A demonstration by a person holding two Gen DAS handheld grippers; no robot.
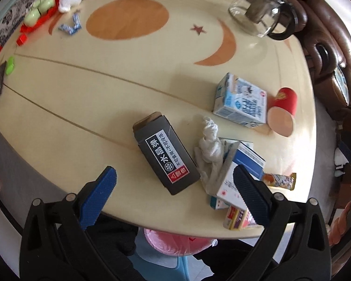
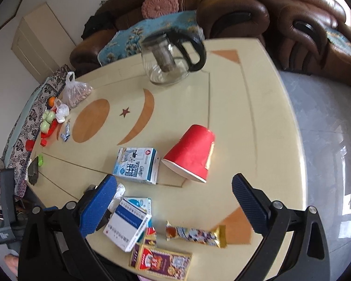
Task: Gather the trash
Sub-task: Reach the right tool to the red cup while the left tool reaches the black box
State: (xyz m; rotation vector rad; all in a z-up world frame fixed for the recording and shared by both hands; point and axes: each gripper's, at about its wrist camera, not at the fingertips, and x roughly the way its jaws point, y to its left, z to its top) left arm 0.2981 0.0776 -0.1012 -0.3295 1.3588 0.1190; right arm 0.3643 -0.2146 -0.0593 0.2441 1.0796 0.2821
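My left gripper (image 1: 174,183) is open above the near table edge, its jaws either side of a dark grey carton (image 1: 165,153). Beside it lie a crumpled white tissue (image 1: 209,144), a blue-white medicine box (image 1: 236,175), a milk carton (image 1: 242,100) and a tipped red paper cup (image 1: 284,110). My right gripper (image 2: 174,190) is open and empty above the near table. Ahead of it lie the red cup (image 2: 191,153) and milk carton (image 2: 137,165). Below lie the medicine box (image 2: 126,226), a snack wrapper (image 2: 195,233) and a red-gold box (image 2: 161,262).
A glass teapot (image 2: 169,62) stands at the far side of the cream table (image 2: 257,121). Plastic bags (image 2: 76,91), green and red toys (image 2: 48,123) and candy wrappers (image 1: 70,27) sit at the far left. A pink-lined bin (image 1: 175,242) stands below the near table edge. A brown sofa (image 2: 292,18) lies behind.
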